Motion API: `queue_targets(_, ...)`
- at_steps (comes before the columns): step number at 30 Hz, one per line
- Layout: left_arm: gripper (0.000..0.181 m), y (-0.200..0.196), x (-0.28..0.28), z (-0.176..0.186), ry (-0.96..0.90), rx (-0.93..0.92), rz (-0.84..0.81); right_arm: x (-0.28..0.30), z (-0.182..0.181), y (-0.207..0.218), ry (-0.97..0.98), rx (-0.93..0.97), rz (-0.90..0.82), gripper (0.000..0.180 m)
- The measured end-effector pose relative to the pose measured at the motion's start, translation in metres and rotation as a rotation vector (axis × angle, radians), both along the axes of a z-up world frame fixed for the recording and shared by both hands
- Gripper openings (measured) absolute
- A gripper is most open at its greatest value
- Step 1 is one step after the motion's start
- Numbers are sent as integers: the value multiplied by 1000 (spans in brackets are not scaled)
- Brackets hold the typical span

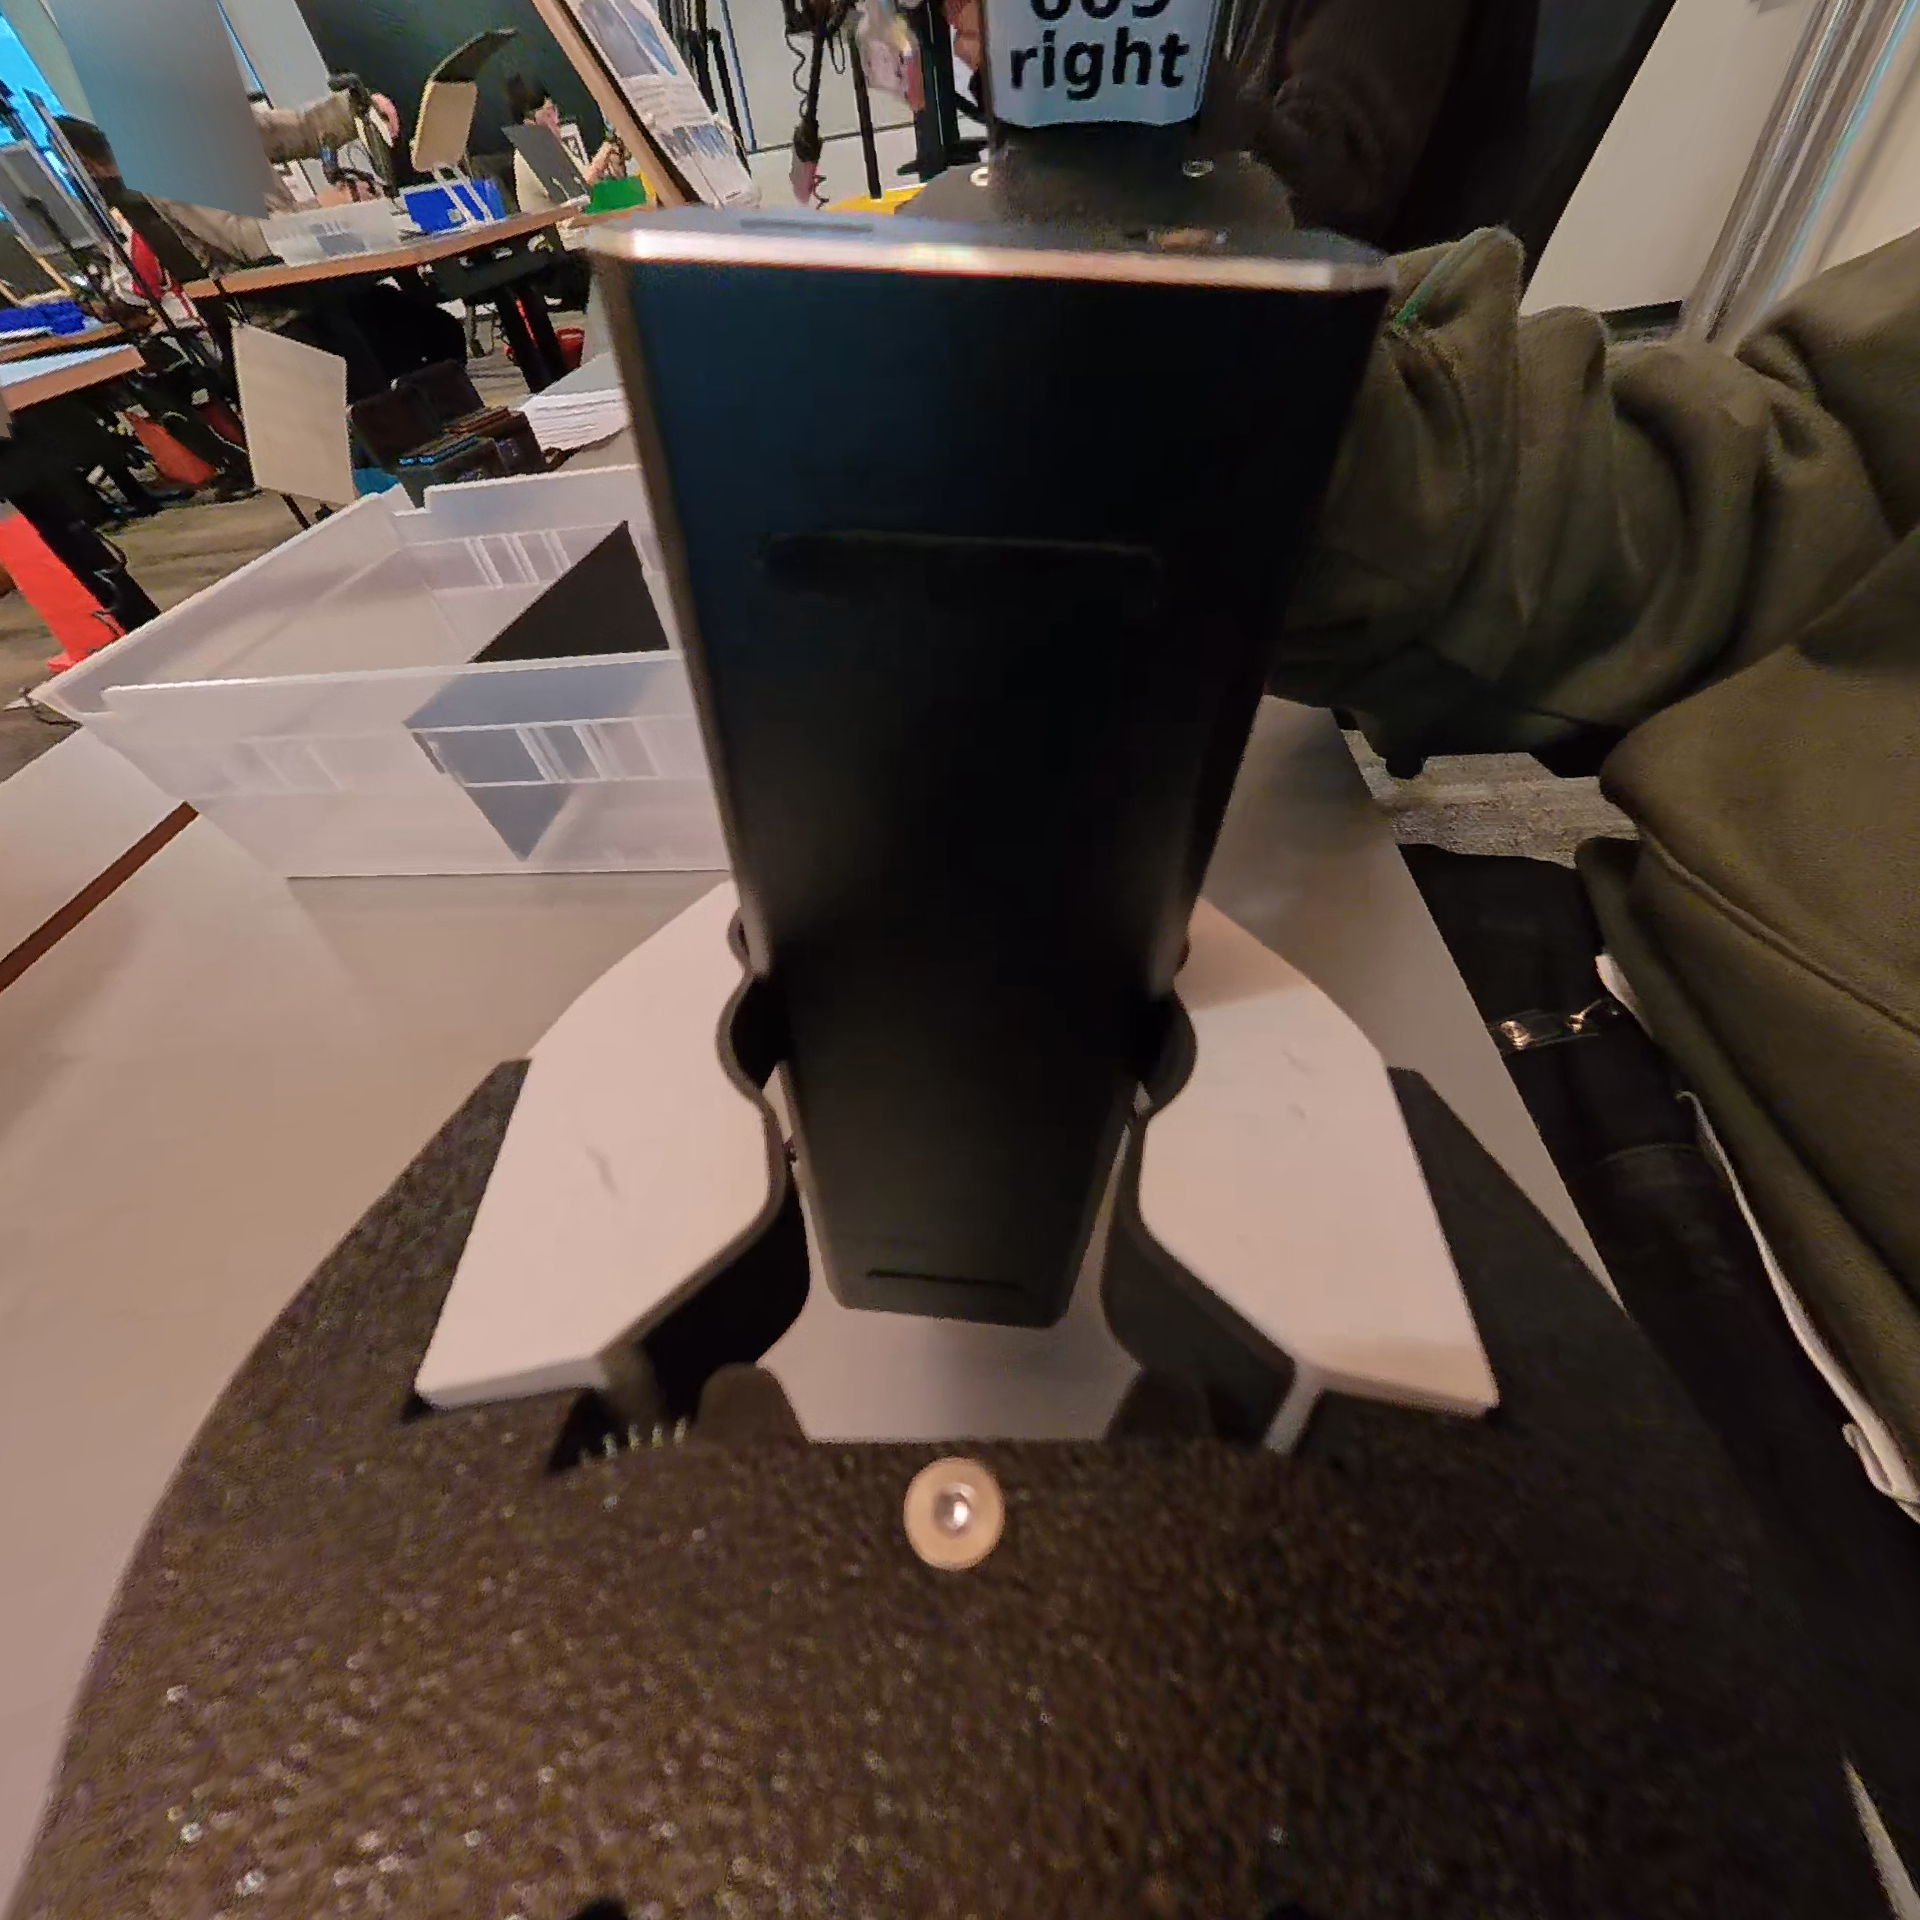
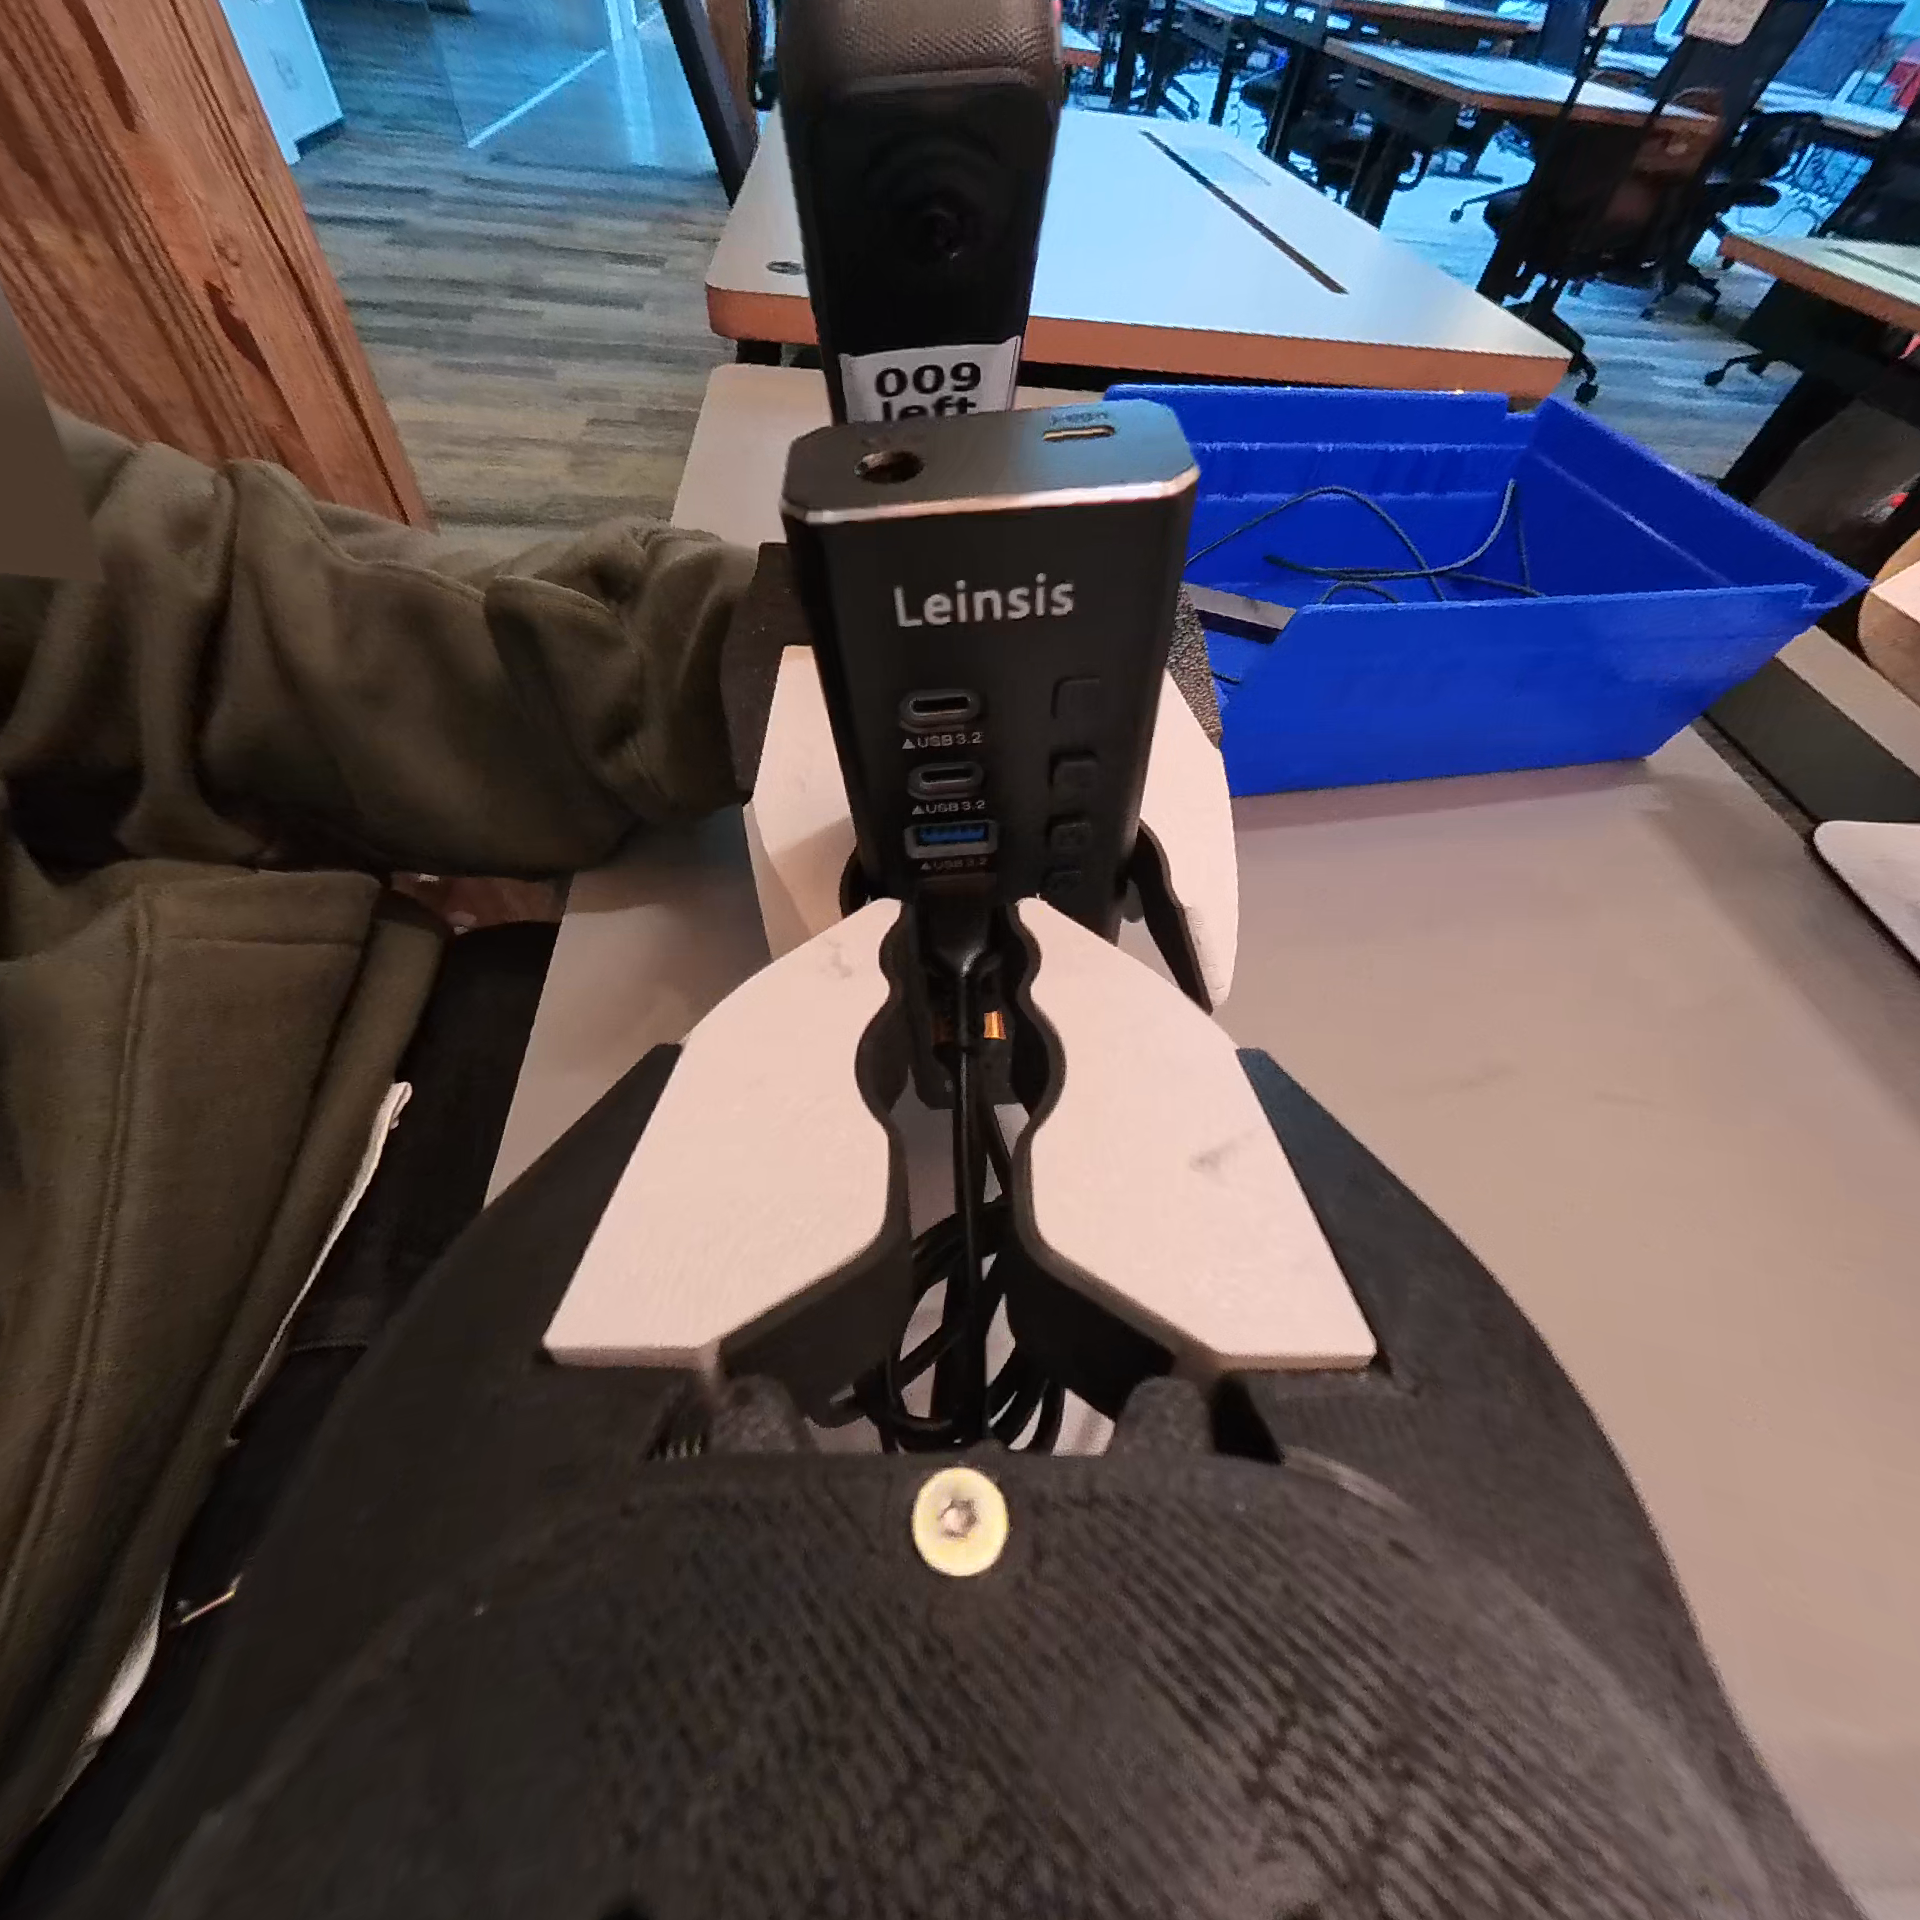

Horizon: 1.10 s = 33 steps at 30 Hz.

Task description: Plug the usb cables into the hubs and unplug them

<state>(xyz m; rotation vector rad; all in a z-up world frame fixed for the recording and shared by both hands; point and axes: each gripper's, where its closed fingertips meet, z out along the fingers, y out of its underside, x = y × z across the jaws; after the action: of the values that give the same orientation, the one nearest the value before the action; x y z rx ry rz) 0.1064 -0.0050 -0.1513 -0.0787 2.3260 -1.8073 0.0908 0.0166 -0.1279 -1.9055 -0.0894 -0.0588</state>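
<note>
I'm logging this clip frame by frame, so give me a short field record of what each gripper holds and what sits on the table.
left gripper: shut on the black USB hub, held upright
right gripper: shut on a black USB cable plug at the hub's lowest port
hub ports: three upper ones empty
table: blue bin with cables; clear plastic bin

Wood-edged desks [image 2: 1195,270], a timber pillar [image 2: 156,229], plank floor [image 2: 520,260].

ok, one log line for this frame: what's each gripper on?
left gripper: shut on hub | right gripper: shut on usb cable plug at hub face | blue bin: behind
</note>
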Motion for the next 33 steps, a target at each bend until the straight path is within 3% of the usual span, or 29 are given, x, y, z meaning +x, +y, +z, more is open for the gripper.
queue_targets(9, 69, -1, -4, -5, -18, 27, -16, -3, -8, -2, 52, -90, 6, 15)
queue_targets(16, 68, -2, -1, -10, -8, 34, -1, -1, -15, -3, -44, -107, -8, 15)
queue_targets(33, 68, -5, -6, 10, -26, -80, -26, -4, -6, -5, -77, -168, -1, 16)
